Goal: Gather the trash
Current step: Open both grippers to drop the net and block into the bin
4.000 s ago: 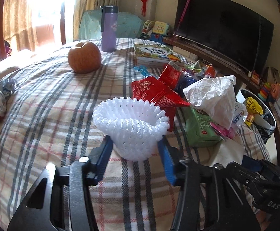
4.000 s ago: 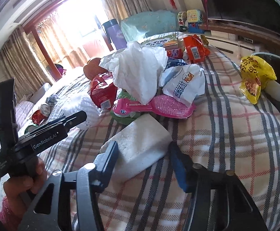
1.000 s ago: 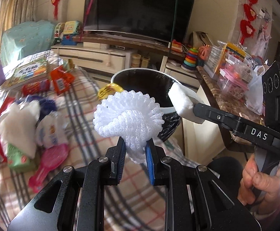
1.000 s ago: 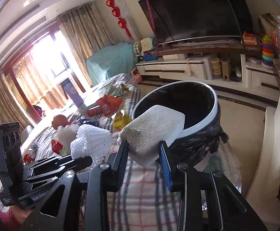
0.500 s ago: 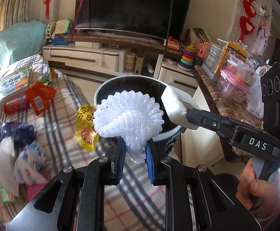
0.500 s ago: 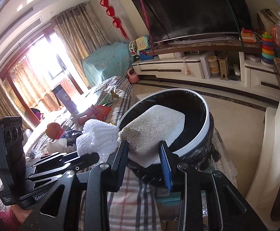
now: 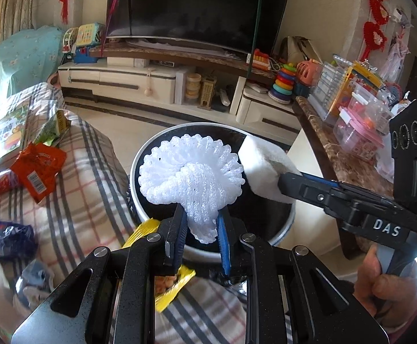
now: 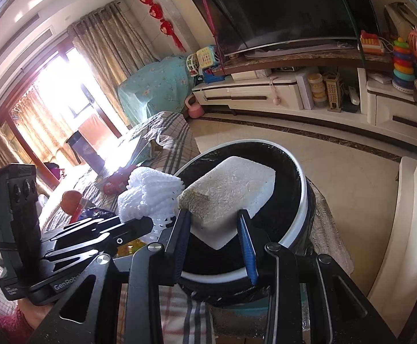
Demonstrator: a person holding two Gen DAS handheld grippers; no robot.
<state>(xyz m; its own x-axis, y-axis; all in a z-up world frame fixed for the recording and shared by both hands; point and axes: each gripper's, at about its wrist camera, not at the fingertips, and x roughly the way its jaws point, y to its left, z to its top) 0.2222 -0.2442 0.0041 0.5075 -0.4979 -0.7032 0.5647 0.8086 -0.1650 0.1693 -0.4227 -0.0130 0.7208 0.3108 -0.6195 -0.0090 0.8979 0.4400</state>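
Observation:
My left gripper (image 7: 199, 223) is shut on a white foam fruit net (image 7: 191, 169) and holds it over the round bin (image 7: 139, 160) with a black liner and white rim. My right gripper (image 8: 215, 225) is shut on a white foam block (image 8: 231, 192) and holds it over the same bin (image 8: 300, 200). In the left wrist view the block (image 7: 265, 169) and right gripper come in from the right, almost touching the net. In the right wrist view the net (image 8: 148, 195) sits just left of the block.
The plaid-covered table (image 7: 73, 200) to the left holds an orange wrapper (image 7: 37, 166), a yellow wrapper (image 7: 162, 286), a blue wrapper (image 7: 5, 240) and a book (image 7: 5, 132). A TV cabinet (image 7: 151, 77) stands behind; a marble-topped counter (image 7: 337, 157) with toys at right.
Both grippers have carried the net and the block from the table to above the bin's opening. Over the last half second they moved closer over the bin.

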